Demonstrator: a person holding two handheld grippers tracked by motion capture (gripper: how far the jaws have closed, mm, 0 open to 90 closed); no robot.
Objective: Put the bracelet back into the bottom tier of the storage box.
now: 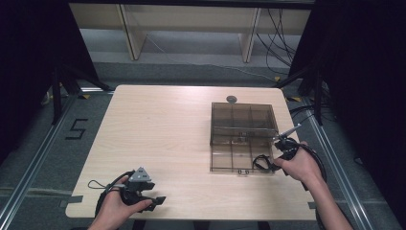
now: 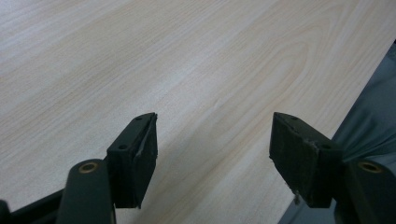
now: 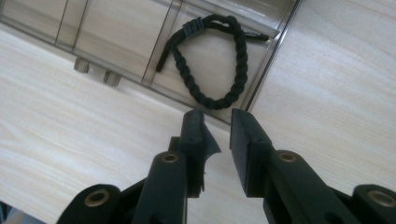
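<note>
High view, from the left: left claw [image 1: 158,201] down at the near left corner of the surface [image 1: 158,129], well apart from everything else. Seems parked there, probably so as not to be in the way of the other hand. Seen in the left gripper view as a wide open left claw [image 2: 212,154], with nothing between the jaws and bare pale wood of the surface [image 2: 187,56] under them.

Further to the right, a clear brownish compartment box [image 1: 211,143], lying flat on the right half of the surface, with its top open to reach from above. Holds a black braided bracelet [image 1: 260,162] in its near right compartment. Lies there as a loose loop on the floor of the compartment, not lifted.

At the far right, right claw [image 1: 277,160] just beside the near right corner of the box, pointing toward the bracelet.

Right gripper view, same story from close: right claw [image 3: 218,135] with jaws almost together, a narrow gap left, gripping nothing. Tips just short of the box wall [image 3: 273,51], and beyond it the bracelet [image 3: 239,65] with its knot on the far side. Narrow gap likely chosen because of the thin cord: enough to slip over the braid and pinch it. Judged as a reach for the bracelet, with the grasp not yet made.
</note>
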